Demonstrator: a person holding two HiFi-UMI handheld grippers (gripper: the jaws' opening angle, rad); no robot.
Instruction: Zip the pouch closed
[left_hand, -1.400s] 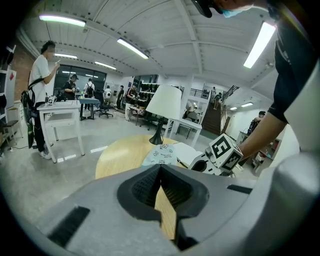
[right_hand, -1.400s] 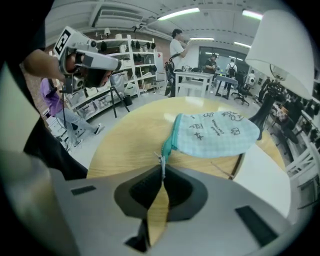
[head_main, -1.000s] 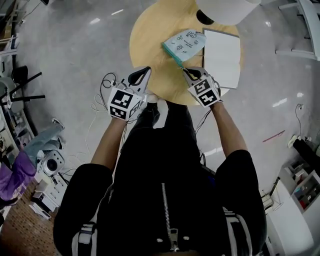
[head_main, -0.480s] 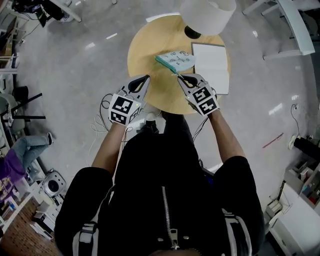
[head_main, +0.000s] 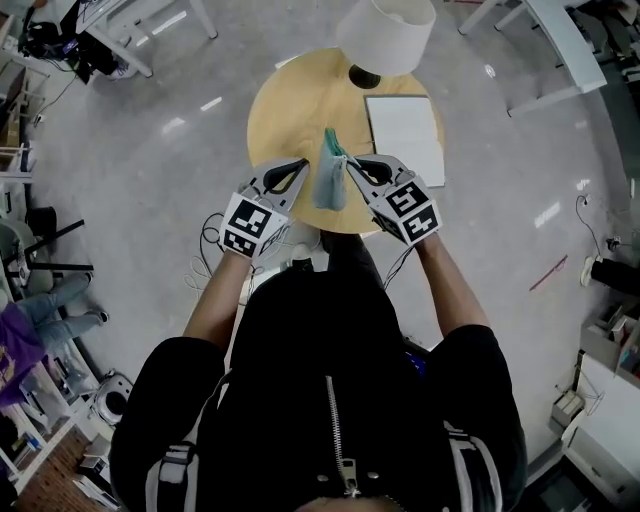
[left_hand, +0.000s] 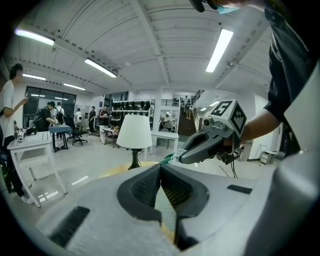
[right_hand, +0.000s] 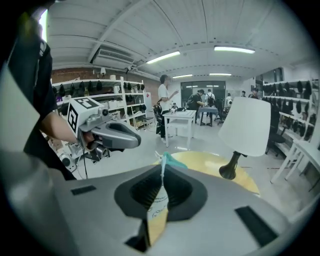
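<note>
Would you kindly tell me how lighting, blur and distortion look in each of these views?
Head view: fisheye bending at the edges, glare streaks on the floor, and the jacket is nearly black. Left gripper view: the ceiling light is blown out, the near jaws are soft, the corners dark. Right gripper view: the pouch is blurred up close, the lamp fairly sharp.

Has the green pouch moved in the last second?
Yes. The pouch has left its spot beside the notebook and hangs nearer the front rim of the table, in the right hand-held gripper.
</note>
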